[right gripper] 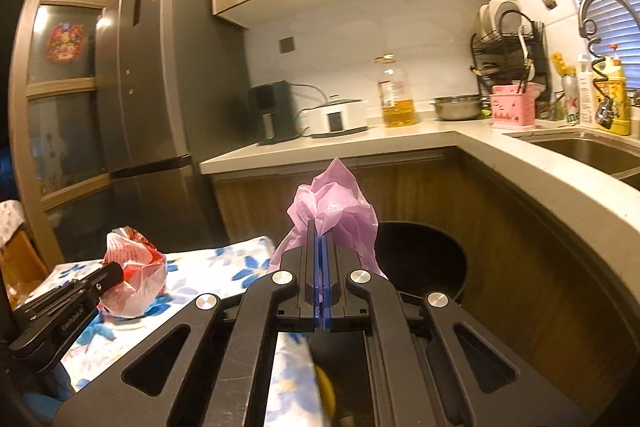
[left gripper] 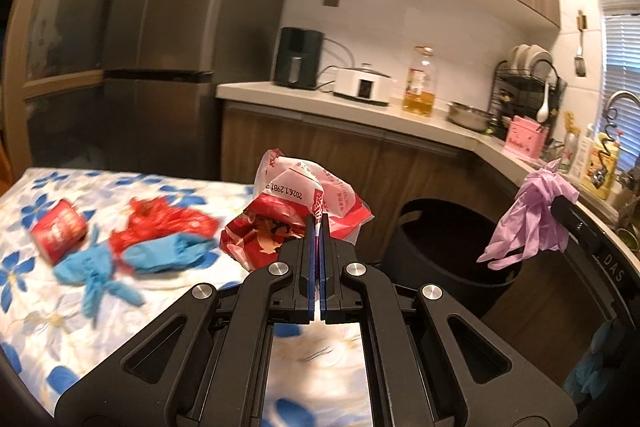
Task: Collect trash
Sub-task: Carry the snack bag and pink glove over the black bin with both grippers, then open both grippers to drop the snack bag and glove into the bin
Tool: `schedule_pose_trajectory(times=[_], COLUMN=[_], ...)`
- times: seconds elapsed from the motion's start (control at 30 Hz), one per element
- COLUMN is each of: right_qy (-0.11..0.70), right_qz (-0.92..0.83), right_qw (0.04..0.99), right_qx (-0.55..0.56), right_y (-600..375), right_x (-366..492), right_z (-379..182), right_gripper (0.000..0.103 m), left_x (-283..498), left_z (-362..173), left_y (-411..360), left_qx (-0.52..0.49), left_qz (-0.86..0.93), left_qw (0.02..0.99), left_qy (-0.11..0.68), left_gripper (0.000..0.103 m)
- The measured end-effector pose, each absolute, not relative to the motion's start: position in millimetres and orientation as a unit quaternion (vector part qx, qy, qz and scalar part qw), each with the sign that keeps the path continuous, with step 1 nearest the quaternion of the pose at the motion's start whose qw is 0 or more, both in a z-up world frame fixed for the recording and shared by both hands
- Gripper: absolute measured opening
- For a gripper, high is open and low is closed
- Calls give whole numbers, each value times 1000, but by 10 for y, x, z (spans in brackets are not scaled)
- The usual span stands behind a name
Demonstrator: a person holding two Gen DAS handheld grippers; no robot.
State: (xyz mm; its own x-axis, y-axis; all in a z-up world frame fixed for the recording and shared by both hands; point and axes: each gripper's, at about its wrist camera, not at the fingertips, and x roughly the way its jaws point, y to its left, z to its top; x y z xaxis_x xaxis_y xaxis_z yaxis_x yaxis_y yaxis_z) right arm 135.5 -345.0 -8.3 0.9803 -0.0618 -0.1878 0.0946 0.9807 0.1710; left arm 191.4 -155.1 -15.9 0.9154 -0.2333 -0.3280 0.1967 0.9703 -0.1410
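The left hand-held gripper (left gripper: 319, 227) is clamped on a crumpled red-and-white printed plastic wrapper (left gripper: 304, 203), its blue pads pressed together with the film pinched between them. The right hand-held gripper (right gripper: 322, 247) is likewise closed tight on a bunched pale pink plastic bag (right gripper: 334, 203).

The round black plastic bin (right gripper: 420, 259) stands on the floor in the corner below the counter, to the right of the flower-printed surface (left gripper: 36, 307). From the right gripper it lies just ahead and slightly right, the pink bag hanging near its rim. From the left gripper it lies to the right and a little farther, with the wrapper above the surface's edge rather than over the opening. The right hand looks nearer to the bin, so its load seems likely to drop first.

The bin's inside is dark; I cannot tell what it holds.

Left on the surface are a red printed can (left gripper: 58, 231) lying on its side, a crumpled red plastic bag (left gripper: 168, 223) and a blue rubber glove (left gripper: 132, 263) touching that bag.
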Motion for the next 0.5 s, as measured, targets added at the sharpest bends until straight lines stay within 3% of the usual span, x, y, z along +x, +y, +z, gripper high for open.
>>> schedule_pose_trajectory(times=[0.5], right_qy=[67], right_qz=[-82], right_qw=[991], right_qx=[81], right_y=[-3814], right_x=[1441], right_z=[51], right_gripper=[2], left_x=[2200], left_z=[-5], left_y=[-2287], left_qx=[-33], left_qz=[-184], left_qw=[970], left_qy=[157], left_gripper=[0])
